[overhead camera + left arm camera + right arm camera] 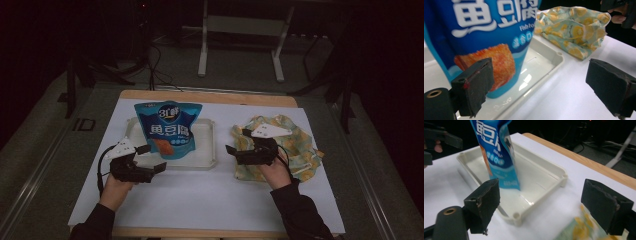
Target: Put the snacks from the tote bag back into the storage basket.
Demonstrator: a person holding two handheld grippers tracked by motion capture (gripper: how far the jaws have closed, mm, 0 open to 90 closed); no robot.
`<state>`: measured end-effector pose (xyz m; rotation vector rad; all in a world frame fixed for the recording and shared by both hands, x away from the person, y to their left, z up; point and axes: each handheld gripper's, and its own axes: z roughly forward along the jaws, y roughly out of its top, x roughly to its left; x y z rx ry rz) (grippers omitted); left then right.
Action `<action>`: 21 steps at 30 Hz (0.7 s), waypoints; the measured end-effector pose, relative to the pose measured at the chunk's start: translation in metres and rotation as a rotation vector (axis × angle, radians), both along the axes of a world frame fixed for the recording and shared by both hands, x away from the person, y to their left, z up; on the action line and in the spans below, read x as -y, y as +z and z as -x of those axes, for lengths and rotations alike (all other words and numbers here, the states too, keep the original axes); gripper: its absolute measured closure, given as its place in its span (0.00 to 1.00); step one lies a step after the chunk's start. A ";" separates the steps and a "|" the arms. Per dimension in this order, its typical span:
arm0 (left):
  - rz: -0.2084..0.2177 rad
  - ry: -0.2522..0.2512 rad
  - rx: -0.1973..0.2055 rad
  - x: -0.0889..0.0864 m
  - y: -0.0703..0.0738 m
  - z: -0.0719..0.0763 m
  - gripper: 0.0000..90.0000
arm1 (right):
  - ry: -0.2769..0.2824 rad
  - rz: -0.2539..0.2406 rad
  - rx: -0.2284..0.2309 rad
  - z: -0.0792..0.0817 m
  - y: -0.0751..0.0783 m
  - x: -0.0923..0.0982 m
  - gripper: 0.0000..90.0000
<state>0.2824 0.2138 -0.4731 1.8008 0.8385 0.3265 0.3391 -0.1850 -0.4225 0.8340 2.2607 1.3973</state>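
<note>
Blue fish-tofu snack pouch [168,129] stands upright in white plastic tray [205,159]. Left gripper [150,159] beside tray, jaws wide apart, empty. Right gripper [239,142] over yellow lemon-print cloth [300,145], jaws wide apart, empty.

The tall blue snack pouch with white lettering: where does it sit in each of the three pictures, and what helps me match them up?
High view: the blue snack pouch stands upright at centre-left, in the shallow white plastic tray.
Left gripper view: it fills the upper left, behind the near jaw.
Right gripper view: it rises at top centre-left, from the tray's floor.
Shared landmark: the white tray under it.
</note>
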 end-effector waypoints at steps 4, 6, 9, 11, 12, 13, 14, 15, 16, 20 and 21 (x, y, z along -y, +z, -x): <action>0.037 -0.005 0.003 0.006 -0.004 0.009 0.10 | -0.015 -0.004 -0.001 0.007 -0.002 0.016 0.17; 0.029 -0.012 0.003 0.010 -0.005 0.011 0.10 | -0.021 0.002 -0.003 0.010 -0.003 0.024 0.17; 0.026 -0.026 0.003 0.017 -0.005 0.014 0.10 | -0.033 0.006 -0.003 0.016 -0.007 0.034 0.17; 0.028 -0.034 0.006 0.022 -0.005 0.016 0.10 | -0.042 0.000 -0.004 0.020 -0.010 0.041 0.17; 0.027 -0.034 0.009 0.024 -0.006 0.017 0.10 | -0.045 -0.002 -0.004 0.022 -0.012 0.045 0.17; 0.024 -0.035 0.008 0.027 -0.007 0.018 0.10 | -0.044 -0.009 -0.003 0.024 -0.014 0.048 0.17; 0.020 -0.042 0.007 0.030 -0.007 0.018 0.10 | -0.043 -0.013 -0.003 0.026 -0.016 0.051 0.17; 0.020 -0.047 0.009 0.033 -0.008 0.019 0.10 | -0.046 -0.012 -0.001 0.028 -0.017 0.055 0.17; 0.018 -0.052 0.011 0.036 -0.008 0.020 0.10 | -0.052 -0.015 0.004 0.029 -0.019 0.058 0.17; -0.010 -0.078 0.026 0.048 -0.007 0.022 0.10 | -0.075 -0.025 0.011 0.036 -0.022 0.071 0.17; -0.008 -0.086 0.024 0.051 -0.007 0.022 0.10 | -0.081 -0.026 0.010 0.037 -0.022 0.074 0.17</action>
